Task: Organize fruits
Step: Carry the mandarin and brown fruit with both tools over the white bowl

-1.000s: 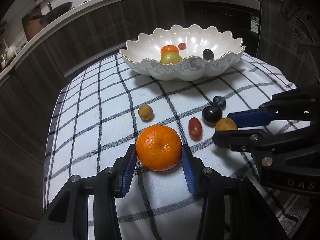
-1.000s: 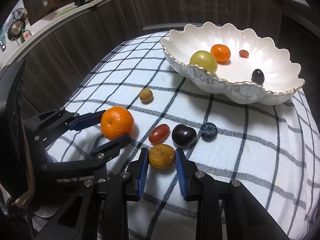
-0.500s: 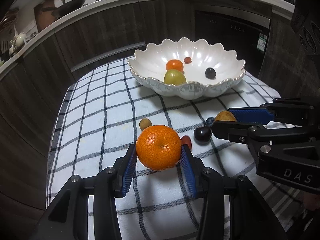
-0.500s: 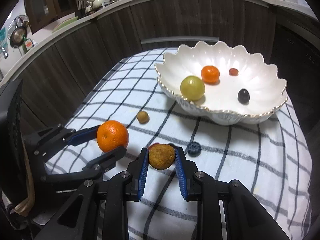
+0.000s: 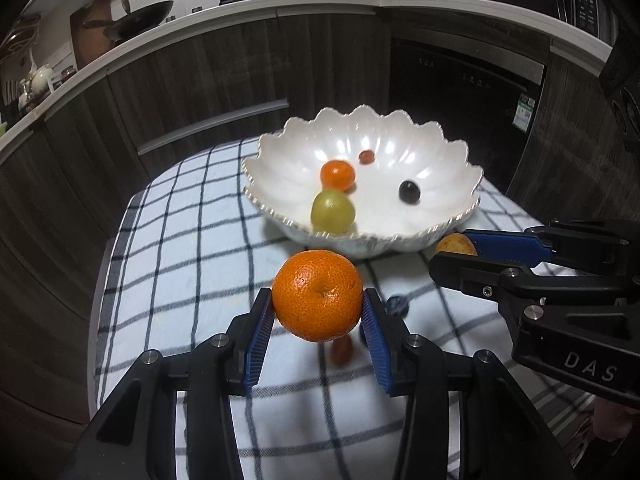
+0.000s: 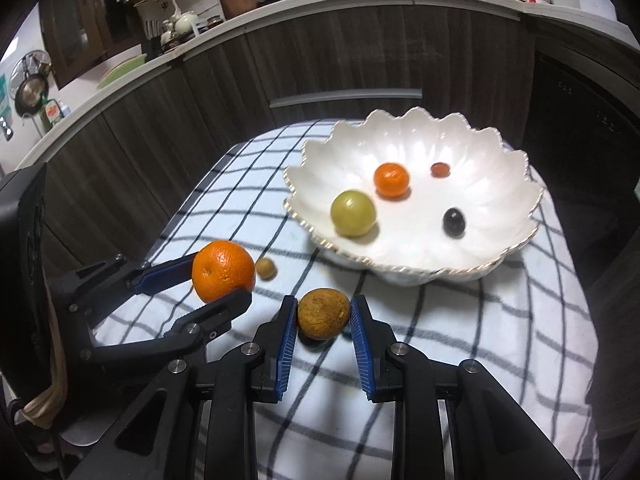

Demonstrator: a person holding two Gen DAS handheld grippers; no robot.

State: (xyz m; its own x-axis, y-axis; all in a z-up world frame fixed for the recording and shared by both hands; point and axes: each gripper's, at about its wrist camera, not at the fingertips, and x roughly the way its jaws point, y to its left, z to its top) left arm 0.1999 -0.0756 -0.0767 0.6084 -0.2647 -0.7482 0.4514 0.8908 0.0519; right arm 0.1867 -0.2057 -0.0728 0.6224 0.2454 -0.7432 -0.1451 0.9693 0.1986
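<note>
The orange (image 5: 317, 295), gripped by the left gripper's (image 5: 318, 316) fingers, and the brown fruit (image 6: 323, 313), pinched by the right gripper (image 6: 323, 322), both hang short of the bowl (image 6: 500, 184), so either could roll free; the bowl holds four fruits, with at least three loose ones on the tabletop (image 6: 460, 340).

Both claws (image 5: 318, 312) (image 6: 324, 314) clamped, raised

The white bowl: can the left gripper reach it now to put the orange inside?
Probably yes. The left gripper holds the orange above the cloth, the white bowl lies straight ahead, and nothing stands between them.
</note>
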